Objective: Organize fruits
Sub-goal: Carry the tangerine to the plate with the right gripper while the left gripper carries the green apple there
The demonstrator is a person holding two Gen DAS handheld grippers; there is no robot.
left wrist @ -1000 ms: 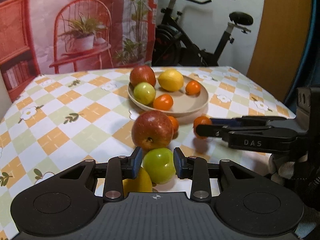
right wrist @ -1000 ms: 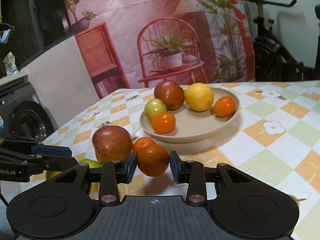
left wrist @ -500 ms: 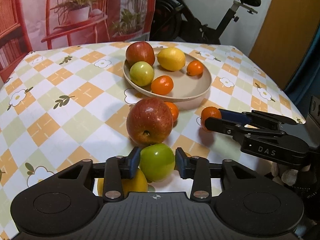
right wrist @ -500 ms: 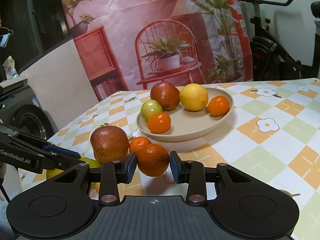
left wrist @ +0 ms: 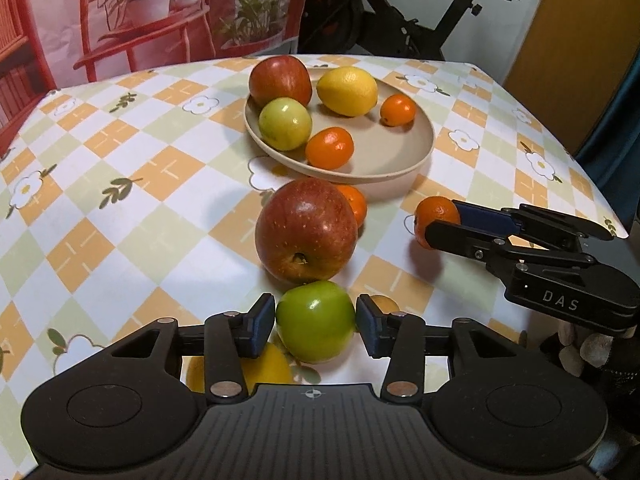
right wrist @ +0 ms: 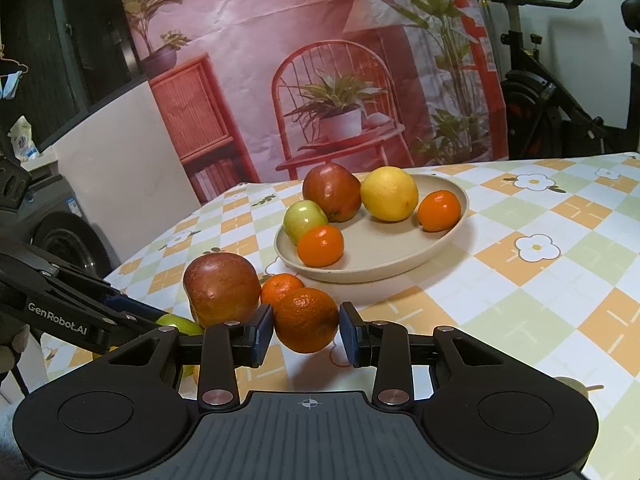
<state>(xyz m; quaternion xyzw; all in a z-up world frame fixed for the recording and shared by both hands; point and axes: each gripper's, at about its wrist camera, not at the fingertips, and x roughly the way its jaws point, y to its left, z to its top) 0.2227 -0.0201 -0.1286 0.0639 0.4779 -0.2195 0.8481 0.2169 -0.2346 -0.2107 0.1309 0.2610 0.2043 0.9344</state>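
Observation:
A green apple [left wrist: 314, 330] rests on the checked tablecloth between the jaws of my left gripper [left wrist: 316, 314]. Those jaws are opening, and the pads stand just off the apple's sides. My right gripper [right wrist: 306, 330] is shut on a mandarin [right wrist: 306, 318] and holds it a little above the cloth. In the left wrist view the same mandarin [left wrist: 434, 216] shows at the right. The beige plate [left wrist: 392, 160] beyond holds a red apple, a lemon, a pale green apple and two oranges.
A big red apple [left wrist: 306, 230] lies just past the green one, with a small orange [left wrist: 356, 205] behind it. A lemon [left wrist: 266, 364] lies under the left gripper. The table edge runs along the right. An exercise bike [left wrist: 400, 12] stands behind.
My left gripper has tipped downward and come closer to the fruit. Its jaws have widened off the green apple. The right gripper and its mandarin have kept still.

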